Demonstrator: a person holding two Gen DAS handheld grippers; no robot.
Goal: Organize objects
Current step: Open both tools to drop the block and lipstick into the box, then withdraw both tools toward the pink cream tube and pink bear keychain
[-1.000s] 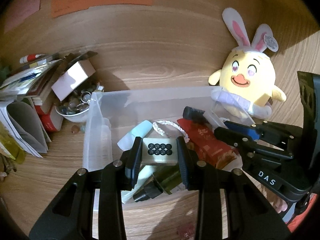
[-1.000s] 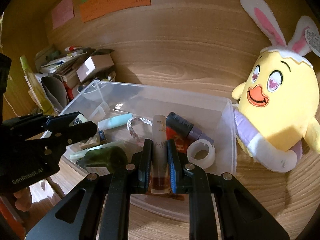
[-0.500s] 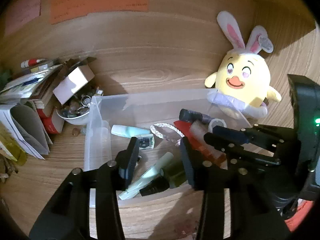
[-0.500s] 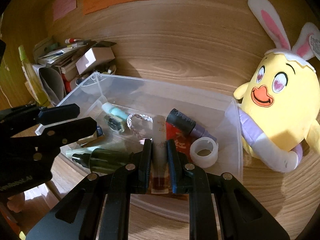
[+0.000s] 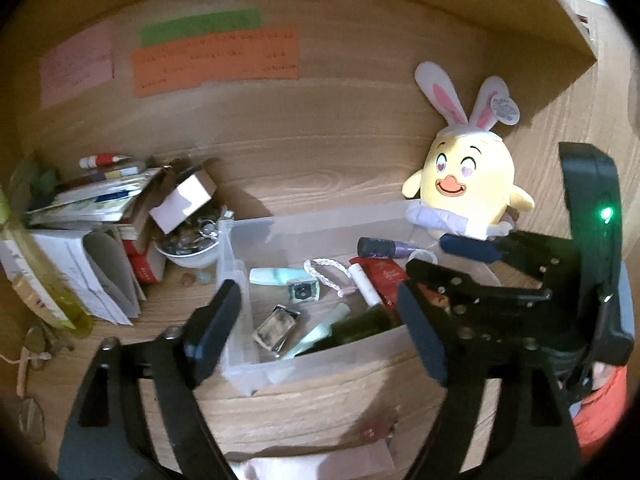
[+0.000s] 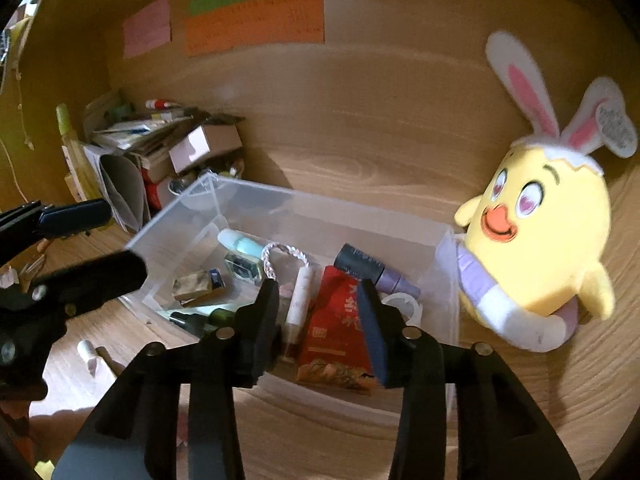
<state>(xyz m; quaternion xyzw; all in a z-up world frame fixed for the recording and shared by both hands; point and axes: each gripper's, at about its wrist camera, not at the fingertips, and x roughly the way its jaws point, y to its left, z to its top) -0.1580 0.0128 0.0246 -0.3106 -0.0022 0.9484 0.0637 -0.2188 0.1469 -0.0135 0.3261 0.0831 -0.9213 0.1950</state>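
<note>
now | both claws just opened – empty | white tube (image 6: 298, 300) lies in bin (image 6: 440, 280) below right claw (image 6: 320, 316)

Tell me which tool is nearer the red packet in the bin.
Right. The right tool hangs open directly over the red packet, its fingers either side. The left tool, also open, is over the bin's other end, above the small square case.

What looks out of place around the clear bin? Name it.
The small white bowl left of the clear bin is overfilled with trinkets, and a couple of beads lie loose on the wooden shelf beside it. The paper stack behind leans untidily.
</note>
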